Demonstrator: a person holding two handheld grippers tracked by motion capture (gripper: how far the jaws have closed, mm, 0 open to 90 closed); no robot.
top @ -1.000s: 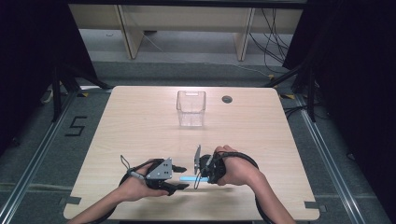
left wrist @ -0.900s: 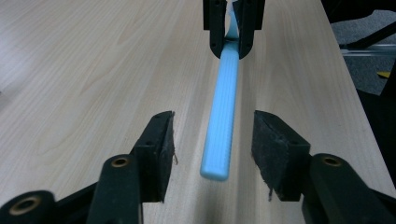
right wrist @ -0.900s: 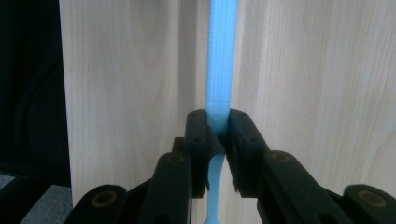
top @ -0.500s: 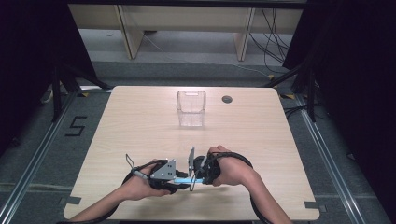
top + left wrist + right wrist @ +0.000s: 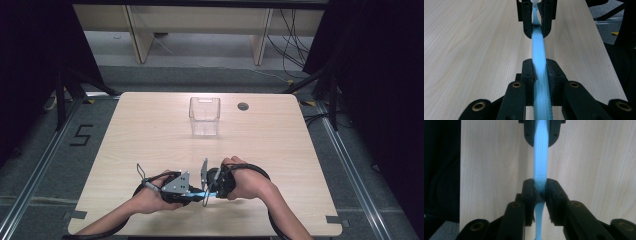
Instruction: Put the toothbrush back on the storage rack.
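While both tongs clamp the blue strip (image 5: 538, 47), I've got it stretched between them.
Left tongs (image 5: 540, 75) and right tongs (image 5: 539, 191) pinch opposite ends, keeping it off the surface (image 5: 150, 130).

1. The high view looks forward and down from above the person's side, taking in the whole wooden table (image 5: 150, 130), a clear box (image 5: 204, 116) at its far half and the floor around it.
2. The left gripper view sits close behind its jaws, low over the tabletop, facing the right gripper (image 5: 536, 18).
3. The right gripper view faces back at the left gripper (image 5: 541, 135), close up.
4. All three share the blue strip (image 5: 200, 194) between the grippers.
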